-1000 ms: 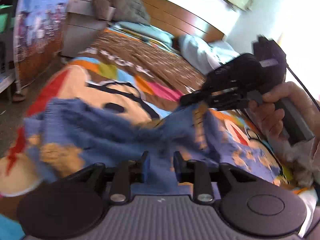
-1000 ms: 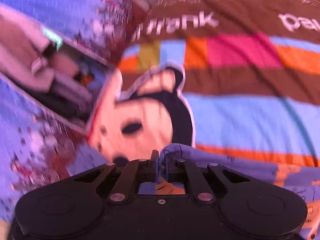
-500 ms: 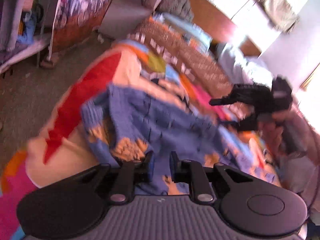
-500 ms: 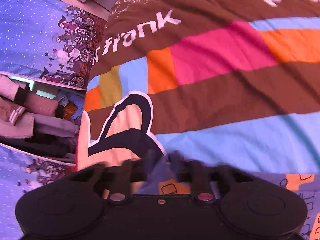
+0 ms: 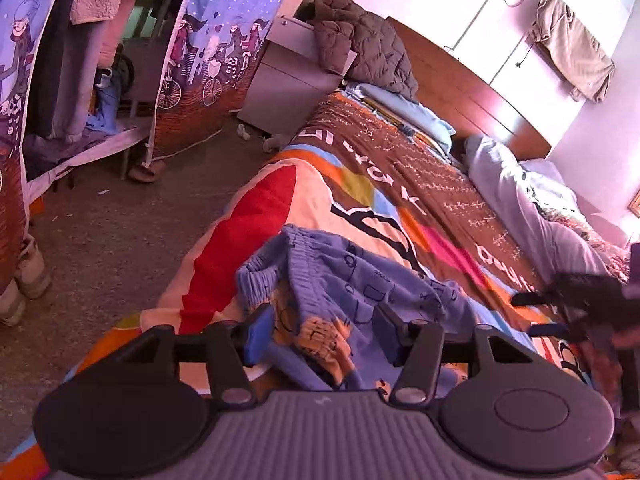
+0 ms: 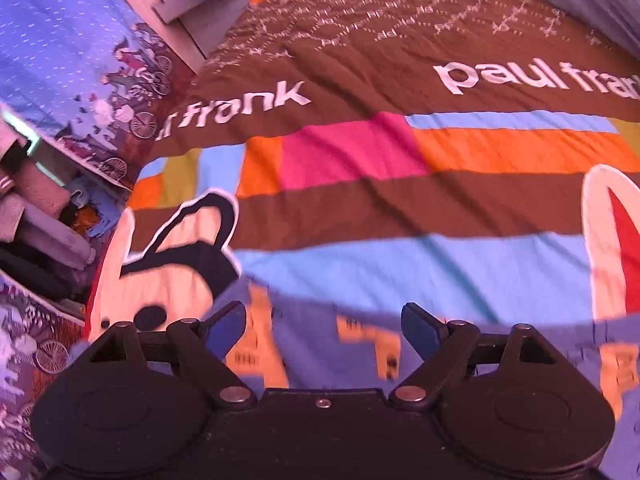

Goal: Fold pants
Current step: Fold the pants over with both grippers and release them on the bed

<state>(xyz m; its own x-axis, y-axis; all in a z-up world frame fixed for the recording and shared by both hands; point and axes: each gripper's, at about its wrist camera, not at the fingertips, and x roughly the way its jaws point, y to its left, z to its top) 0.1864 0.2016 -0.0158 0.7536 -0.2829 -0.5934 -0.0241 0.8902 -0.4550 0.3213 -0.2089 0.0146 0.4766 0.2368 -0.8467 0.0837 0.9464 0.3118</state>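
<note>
Releasing: your left gripper (image 5: 322, 330) and right gripper (image 6: 324, 330) both pinched the pants (image 5: 360, 292) a second ago; their jaws have just been opening, and each pair now stands spread with cloth lying between the pads, unpressed.

Item, pants: blue knit with orange patches, dropped in a rumpled heap near the foot corner of the bed (image 5: 452, 200), ribbed waistband (image 5: 260, 276) curled toward the bed's left edge. The blurred right gripper also shows at the right margin of the left wrist view.

Judgement: a lay-down step looks finished; you probably need to regrip and smooth before any fold.

Item, surface: striped cartoon bedspread (image 6: 400, 200), lettered.

Item, room: wooden headboard (image 5: 460, 80), pillows (image 5: 520, 192), quilted jacket (image 5: 360, 48) on a bedside cabinet (image 5: 288, 84), printed curtain (image 5: 216, 40), carpeted floor (image 5: 120, 232).
</note>
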